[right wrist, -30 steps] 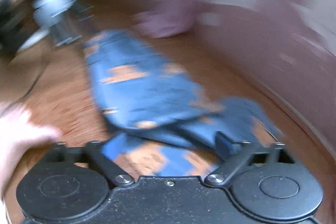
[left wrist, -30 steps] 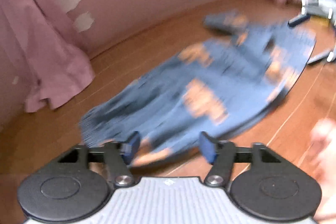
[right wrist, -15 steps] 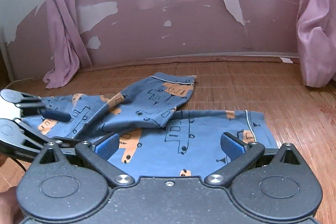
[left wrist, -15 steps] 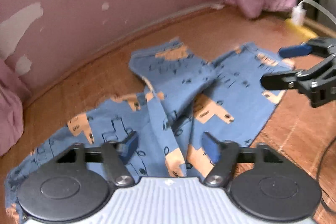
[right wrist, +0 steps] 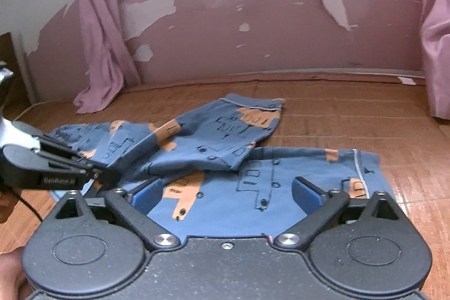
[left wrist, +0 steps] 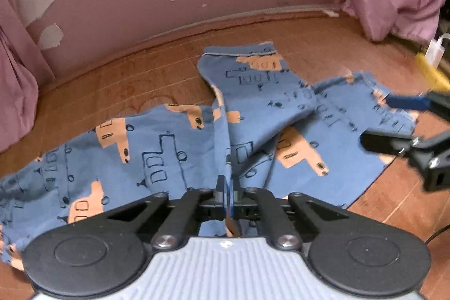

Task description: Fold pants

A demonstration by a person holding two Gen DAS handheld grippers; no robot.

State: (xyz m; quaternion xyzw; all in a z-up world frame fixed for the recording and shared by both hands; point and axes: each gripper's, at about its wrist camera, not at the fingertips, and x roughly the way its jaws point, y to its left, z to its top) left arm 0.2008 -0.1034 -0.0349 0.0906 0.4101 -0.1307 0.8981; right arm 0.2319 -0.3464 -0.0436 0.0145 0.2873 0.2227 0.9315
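The blue cotton pants with orange truck print lie crumpled on the brown wooden floor, folding barely begun (one leg crosses the other). Left gripper pinches a ridge; right gripper gapes wide.

From my seat this reads as a room in a worn home rather than a lab or shop. I'm looking at a wall painted dusty pink, with the paint peeling off in large pale patches. Pink curtains hang at both sides and bunch onto the floor, which looks like a brown woven mat or wood-patterned covering. A child's printed blue pants lie spread on it.
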